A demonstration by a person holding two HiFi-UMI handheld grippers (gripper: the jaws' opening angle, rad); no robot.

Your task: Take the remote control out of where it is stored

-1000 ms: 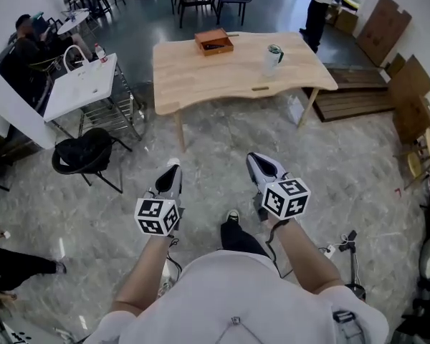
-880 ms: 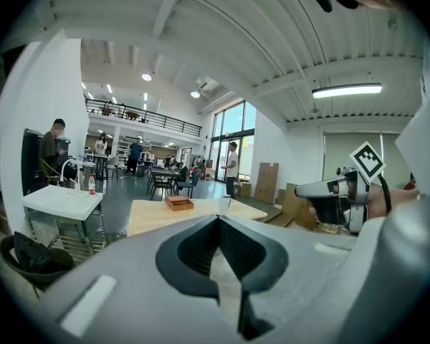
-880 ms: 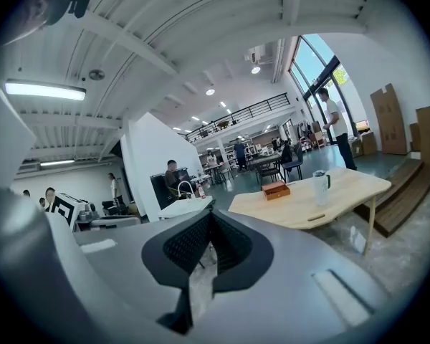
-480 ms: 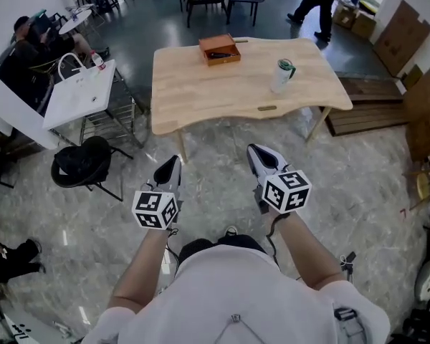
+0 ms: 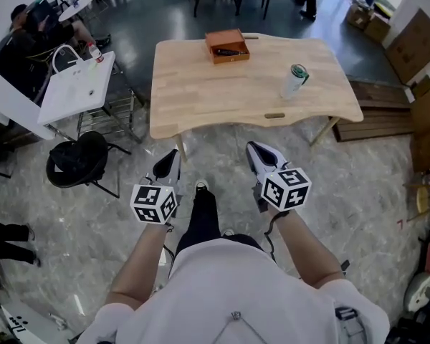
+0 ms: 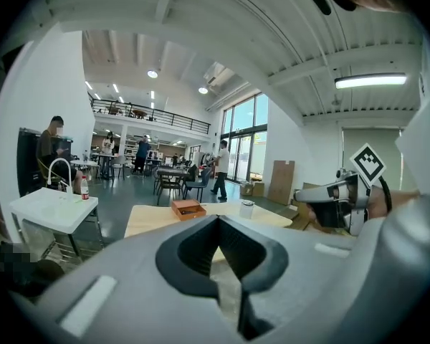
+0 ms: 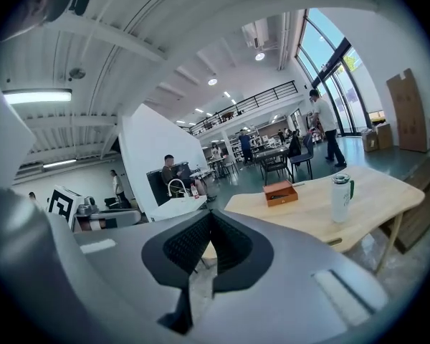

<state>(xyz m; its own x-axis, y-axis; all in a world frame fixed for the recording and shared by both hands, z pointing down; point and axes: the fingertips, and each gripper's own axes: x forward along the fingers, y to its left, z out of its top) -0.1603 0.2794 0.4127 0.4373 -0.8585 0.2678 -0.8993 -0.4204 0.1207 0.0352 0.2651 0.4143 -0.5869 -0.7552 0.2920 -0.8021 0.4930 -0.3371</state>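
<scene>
An open brown wooden box [image 5: 226, 45] sits at the far side of a light wooden table [image 5: 229, 84], with a dark remote control [image 5: 228, 51] lying in it. The box also shows small in the left gripper view [image 6: 188, 208] and in the right gripper view [image 7: 281, 192]. My left gripper [image 5: 168, 165] and right gripper [image 5: 258, 156] are held side by side over the floor, short of the table's near edge. Both are shut with nothing between the jaws [image 6: 218, 224] [image 7: 209, 221]. Neither one touches anything.
A white tumbler with a green lid [image 5: 295, 79] stands on the table's right part. A white sink stand [image 5: 75, 88] and a black chair [image 5: 79, 160] are at the left. A wooden pallet [image 5: 380, 120] and cardboard [image 5: 416, 34] lie at the right. People are in the background.
The table has come nearer and lower in the head view as the person walks toward it. A leg has stepped forward between the grippers. Both grippers stay shut.
</scene>
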